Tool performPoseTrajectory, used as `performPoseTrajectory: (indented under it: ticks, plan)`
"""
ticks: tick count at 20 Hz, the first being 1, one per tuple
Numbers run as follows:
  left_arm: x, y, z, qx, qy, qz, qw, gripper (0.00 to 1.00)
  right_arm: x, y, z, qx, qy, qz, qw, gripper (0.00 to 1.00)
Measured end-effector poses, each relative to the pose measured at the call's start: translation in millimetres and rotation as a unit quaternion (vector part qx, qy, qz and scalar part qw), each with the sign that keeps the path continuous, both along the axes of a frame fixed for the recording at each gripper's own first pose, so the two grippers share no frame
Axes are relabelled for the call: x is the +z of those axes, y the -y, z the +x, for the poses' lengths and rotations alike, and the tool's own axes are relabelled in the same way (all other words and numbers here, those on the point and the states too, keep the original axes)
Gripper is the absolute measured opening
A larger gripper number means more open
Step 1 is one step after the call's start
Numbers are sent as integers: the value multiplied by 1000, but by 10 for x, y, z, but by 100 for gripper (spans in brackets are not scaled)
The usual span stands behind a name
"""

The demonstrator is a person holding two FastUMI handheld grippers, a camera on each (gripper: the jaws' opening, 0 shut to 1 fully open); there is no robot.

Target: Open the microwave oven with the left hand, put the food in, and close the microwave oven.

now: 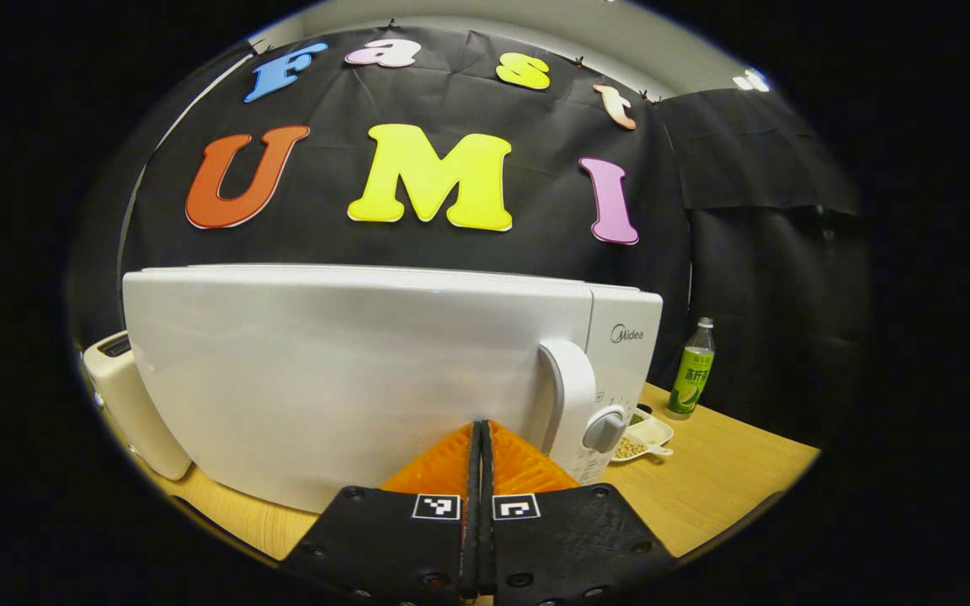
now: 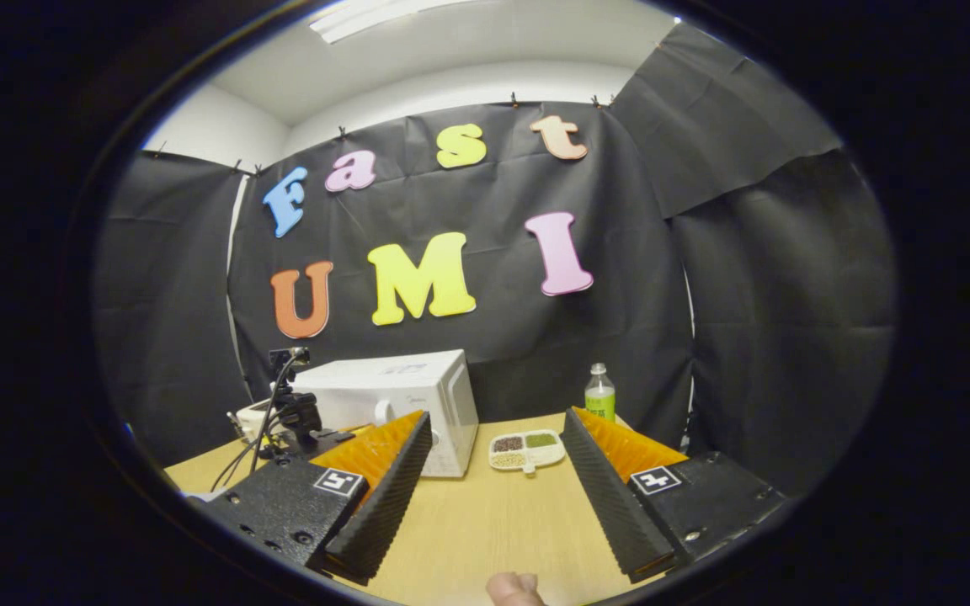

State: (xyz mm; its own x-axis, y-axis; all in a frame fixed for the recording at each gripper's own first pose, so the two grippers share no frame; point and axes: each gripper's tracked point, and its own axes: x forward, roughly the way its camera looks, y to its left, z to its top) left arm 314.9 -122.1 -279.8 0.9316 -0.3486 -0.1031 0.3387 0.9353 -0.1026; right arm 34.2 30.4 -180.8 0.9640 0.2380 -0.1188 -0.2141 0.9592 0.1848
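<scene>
The white microwave [image 1: 350,370] stands close in front of me in the left gripper view, its door closed and its handle [image 1: 565,396] at the right, beside a grey knob [image 1: 604,431]. My left gripper [image 1: 482,426] is shut with nothing in it, its tips just short of the door, left of the handle. A white divided tray of food [image 2: 527,449] lies on the wooden table [image 2: 485,522], to the right of the microwave [image 2: 401,396]. My right gripper [image 2: 497,414] is held open well back from the tray. The left gripper [image 2: 291,412] with its cable is in front of the microwave.
A green drink bottle [image 2: 599,393] stands behind the tray near the black wall. A white toaster [image 1: 127,404] sits at the microwave's left side. A person's fingertip [image 2: 514,589] shows at the bottom edge of the right gripper view.
</scene>
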Motion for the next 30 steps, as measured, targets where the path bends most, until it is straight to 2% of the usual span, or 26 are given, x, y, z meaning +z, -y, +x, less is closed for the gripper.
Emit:
performPoseTrajectory:
  ticks: [5,7,8,9,10,12,13,17,18,19,20,21,22,23,24,26,27,28,29,30]
  plan:
    - [-35,-79,-151,27,-22,3,999,1,43,35,-172,-10,-1,-7,1000,100]
    - [32,-141,-285,38,-21,14,999,9,42,24,-245,-11,-5,-4,1000,100]
    - [41,-158,-368,38,-24,20,999,17,32,14,-267,-10,-6,-3,1000,91]
    - [43,-216,-444,51,-25,29,998,45,29,3,-297,-11,-6,-2,1000,91]
    - [58,-283,-533,63,-27,38,997,70,15,1,-321,-11,-7,-4,1000,100]
    - [69,-391,-716,87,-30,52,994,92,-1,-41,-373,-12,-7,-11,1000,100]
    - [103,-446,-825,98,-32,55,993,93,0,-62,-399,-12,-6,-14,1000,91]
    - [374,-590,-1376,121,-26,41,991,95,56,-196,-505,-9,0,-21,1000,91]
    - [487,-645,-1516,129,-16,43,991,95,70,-245,-531,-6,1,-19,1000,100]
    - [599,-679,-1652,133,-7,43,990,95,98,-284,-555,-5,2,-18,1000,91]
    - [716,-696,-1808,136,0,38,990,95,134,-297,-590,-5,4,-17,1000,100]
    - [835,-717,-1962,138,5,32,990,95,182,-308,-622,-7,6,-18,1000,91]
    - [955,-740,-2107,141,8,28,990,95,230,-305,-665,-9,10,-18,1000,91]
    - [1088,-772,-2253,143,14,30,989,95,312,-302,-705,-12,17,-15,1000,100]
    - [1238,-828,-2410,150,26,36,988,95,371,-285,-748,-16,22,-13,1000,91]
    - [1504,-943,-2754,164,45,50,984,95,511,-235,-858,-24,34,-11,999,91]
    - [1627,-974,-2930,167,50,48,983,95,594,-198,-913,-29,41,-11,999,100]
    - [1752,-982,-3108,167,60,40,983,95,676,-159,-974,-34,48,-10,998,91]
    - [1885,-1025,-3288,168,70,32,983,95,760,-109,-1033,-42,54,-8,998,91]
    - [1971,-1071,-3446,173,75,28,982,95,833,-50,-1103,-49,59,-4,997,100]
